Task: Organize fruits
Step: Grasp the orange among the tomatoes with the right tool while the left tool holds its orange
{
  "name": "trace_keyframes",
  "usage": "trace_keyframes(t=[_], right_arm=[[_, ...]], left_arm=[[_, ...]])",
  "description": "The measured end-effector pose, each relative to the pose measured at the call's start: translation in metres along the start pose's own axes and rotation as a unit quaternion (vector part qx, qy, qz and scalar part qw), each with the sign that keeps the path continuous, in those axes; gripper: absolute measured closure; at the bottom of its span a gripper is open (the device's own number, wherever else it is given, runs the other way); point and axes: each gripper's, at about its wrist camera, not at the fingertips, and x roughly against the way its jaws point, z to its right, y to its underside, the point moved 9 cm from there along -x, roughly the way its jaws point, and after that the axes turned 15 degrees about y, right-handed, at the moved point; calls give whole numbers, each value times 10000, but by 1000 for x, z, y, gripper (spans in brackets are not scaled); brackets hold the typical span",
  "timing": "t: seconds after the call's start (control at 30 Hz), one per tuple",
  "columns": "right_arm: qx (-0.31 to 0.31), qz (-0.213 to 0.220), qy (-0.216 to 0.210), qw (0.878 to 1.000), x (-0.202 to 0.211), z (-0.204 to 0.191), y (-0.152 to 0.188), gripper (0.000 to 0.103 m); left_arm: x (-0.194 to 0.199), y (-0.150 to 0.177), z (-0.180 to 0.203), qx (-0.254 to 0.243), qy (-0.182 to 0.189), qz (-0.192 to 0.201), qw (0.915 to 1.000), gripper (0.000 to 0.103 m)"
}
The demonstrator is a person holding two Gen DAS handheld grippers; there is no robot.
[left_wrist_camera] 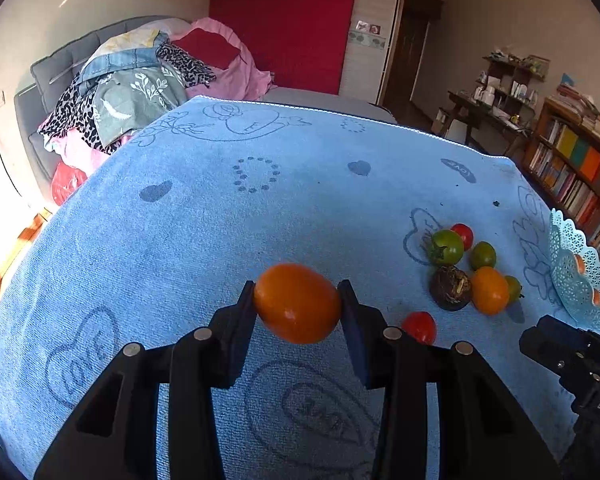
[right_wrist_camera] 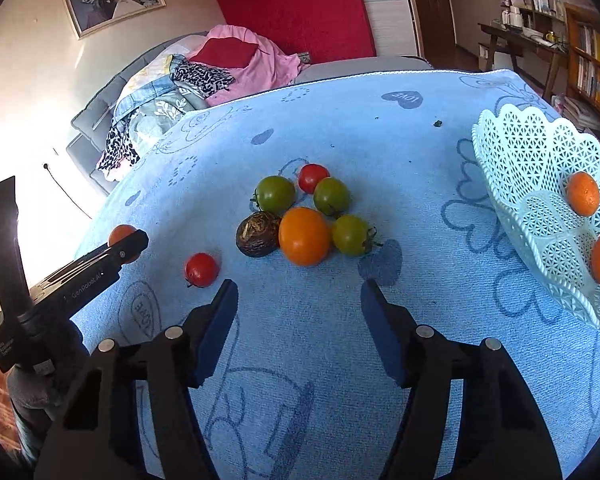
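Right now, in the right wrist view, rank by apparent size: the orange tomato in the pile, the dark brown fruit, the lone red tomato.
1. Orange tomato, clearly largest.
2. Dark brown fruit.
3. Lone red tomato, smallest, though it lies slightly nearer the camera, so the ranking holds.

I read "LOVE" upside down in a dark heart (right_wrist_camera: 402,99) on the blue towel (right_wrist_camera: 340,140), "LOVE" in an outlined heart (left_wrist_camera: 85,356), "GenRobot.AI" along the left gripper (right_wrist_camera: 129,245), "DAS" on the right gripper (left_wrist_camera: 540,344).
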Motion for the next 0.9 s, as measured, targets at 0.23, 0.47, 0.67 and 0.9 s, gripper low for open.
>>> trace_keyframes(t=[0.23,0.47,0.67,0.9], right_arm=[[90,-135,76,9998,-25,-9,-10,48],[204,-91,309,9993,-42,-14,-23,49],[258,2,397,9989,-48,-15,-27,52],[236,-53,445,9987,-49,-10,-23,63]], left_arm=[[1,1,-2,114,96,6,9999,62],[0,2,-4,233,220,-31,9995,62],[0,3,-4,259,253,-43,9993,62],[0,4,-7,360,304,-72,9989,62]])
